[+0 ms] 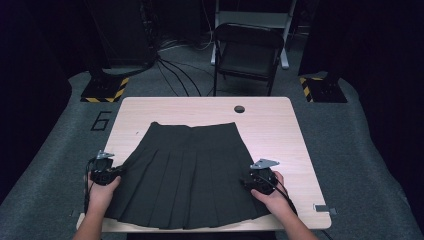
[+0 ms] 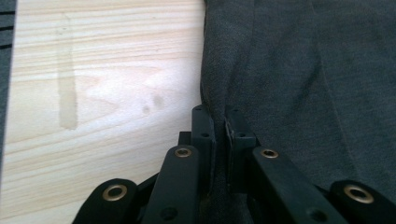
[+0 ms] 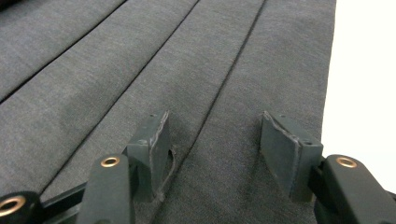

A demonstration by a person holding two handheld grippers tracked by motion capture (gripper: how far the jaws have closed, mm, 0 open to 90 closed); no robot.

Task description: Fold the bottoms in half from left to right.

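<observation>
A dark grey pleated skirt (image 1: 187, 170) lies flat on the light wooden table (image 1: 270, 125), waistband at the far side and hem at the near edge. My left gripper (image 1: 117, 172) sits at the skirt's left side edge. In the left gripper view its jaws (image 2: 219, 114) are shut on a fold of that edge of the skirt (image 2: 303, 70). My right gripper (image 1: 250, 182) is over the skirt's right side. In the right gripper view it (image 3: 215, 135) stands open, its jaws down on the pleats of the skirt (image 3: 140, 70) close to the right edge, pinching nothing.
Bare table top (image 2: 93, 93) lies left of the skirt, and more of it (image 3: 364, 70) lies beyond its right edge. A cable hole (image 1: 239, 108) is near the table's far edge. A small metal piece (image 1: 322, 207) lies at the near right corner. A folding chair (image 1: 247, 50) stands behind the table.
</observation>
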